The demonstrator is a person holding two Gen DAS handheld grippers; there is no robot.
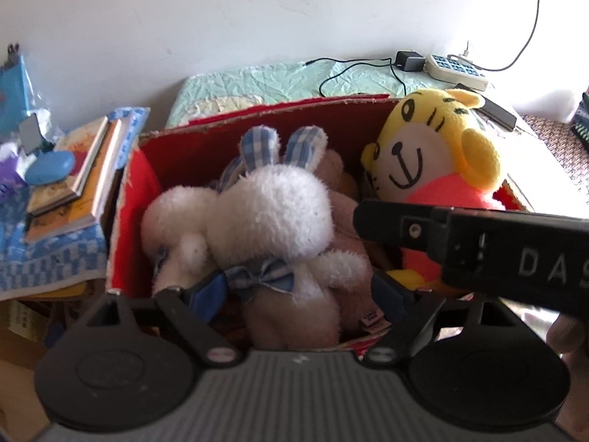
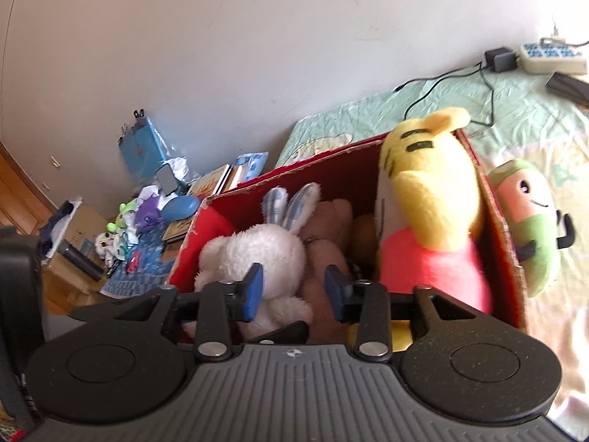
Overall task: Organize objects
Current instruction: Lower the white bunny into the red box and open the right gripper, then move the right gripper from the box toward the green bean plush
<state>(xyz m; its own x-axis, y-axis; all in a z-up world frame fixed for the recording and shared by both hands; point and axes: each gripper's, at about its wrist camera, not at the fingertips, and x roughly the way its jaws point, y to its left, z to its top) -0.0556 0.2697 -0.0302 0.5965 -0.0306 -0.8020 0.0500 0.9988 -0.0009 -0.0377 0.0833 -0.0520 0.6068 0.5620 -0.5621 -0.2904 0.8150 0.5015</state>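
A red cardboard box point(image 1: 132, 199) point(image 2: 184, 254) on the bed holds several plush toys. A white rabbit point(image 1: 272, 206) point(image 2: 257, 250) with blue gingham ears and bow lies in the middle over a brown plush point(image 1: 346, 217) point(image 2: 327, 221). A yellow tiger point(image 1: 430, 147) point(image 2: 427, 191) in a pink top leans in the box's right end. My left gripper point(image 1: 298, 294) is open, its blue pads either side of the rabbit's lower body. Above the rabbit and brown plush, my right gripper point(image 2: 294, 293) hangs open with nothing between its pads; its black body point(image 1: 478, 246) crosses the left wrist view.
A green and pink plush point(image 2: 530, 221) leans outside the box's right wall. Behind the box, a power strip point(image 1: 456, 68), adapter point(image 1: 408, 60) and cables lie on the green sheet point(image 1: 257, 81). Left of the box are stacked books point(image 1: 77, 180), a blue case point(image 1: 49, 167) and clutter.
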